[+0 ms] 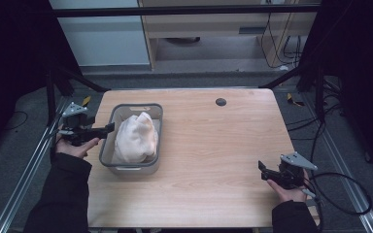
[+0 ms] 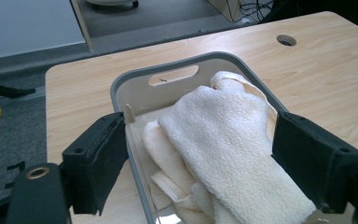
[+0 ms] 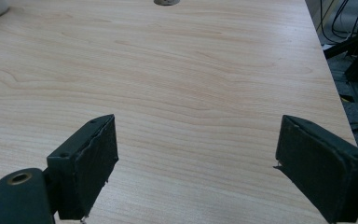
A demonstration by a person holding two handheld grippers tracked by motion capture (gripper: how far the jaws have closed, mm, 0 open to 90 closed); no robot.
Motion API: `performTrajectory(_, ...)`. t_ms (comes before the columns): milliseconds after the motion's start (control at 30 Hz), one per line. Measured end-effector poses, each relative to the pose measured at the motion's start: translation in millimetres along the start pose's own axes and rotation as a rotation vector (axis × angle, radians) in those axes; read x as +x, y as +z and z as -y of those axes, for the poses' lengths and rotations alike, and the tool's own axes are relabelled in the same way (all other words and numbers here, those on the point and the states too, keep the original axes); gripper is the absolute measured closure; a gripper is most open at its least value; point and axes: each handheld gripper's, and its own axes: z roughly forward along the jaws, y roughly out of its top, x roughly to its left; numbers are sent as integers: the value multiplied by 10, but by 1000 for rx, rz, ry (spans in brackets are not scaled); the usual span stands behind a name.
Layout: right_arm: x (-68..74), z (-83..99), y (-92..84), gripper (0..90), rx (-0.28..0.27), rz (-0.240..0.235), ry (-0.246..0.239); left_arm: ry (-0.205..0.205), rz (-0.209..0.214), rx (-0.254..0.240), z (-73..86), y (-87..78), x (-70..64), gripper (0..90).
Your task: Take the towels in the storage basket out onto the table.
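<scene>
We read the towel [image 1: 136, 137] as dropped in the basket [image 1: 108, 156]: left gripper [image 1: 110, 128] wide-jawed just outside its rim, probably clear; right gripper [image 1: 262, 166] wide and empty, well apart.

Basket [image 1: 108, 156] on left half of desk [image 1: 213, 145], long axis running near to far. Towel [image 1: 136, 138] inside basket, heaped above rim, toward near end. Cable hole [image 1: 220, 102] in desk at far edge, right of basket. Left gripper [image 1: 108, 128] just left of basket, off desk's left edge, jaws apart, pointing right at basket rim. Right gripper [image 1: 262, 170] at near-right corner of desk, well apart from basket, jaws spread over bare desk.
</scene>
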Motion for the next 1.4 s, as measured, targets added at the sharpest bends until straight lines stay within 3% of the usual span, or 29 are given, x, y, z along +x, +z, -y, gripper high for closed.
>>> performTrajectory(467,6,6,36,128,29,-12,-6,44,58,114,-38,50,-110,206)
performTrajectory(800,12,11,49,126,39,-19,-15,77,89,201,-11,178,-240,197)
performTrajectory(1233,27,23,58,122,56,-31,-19,64,85,290,1,437,-366,138)
performTrajectory(1400,29,22,73,116,62,-35,-25,77,76,329,-3,523,-394,118)
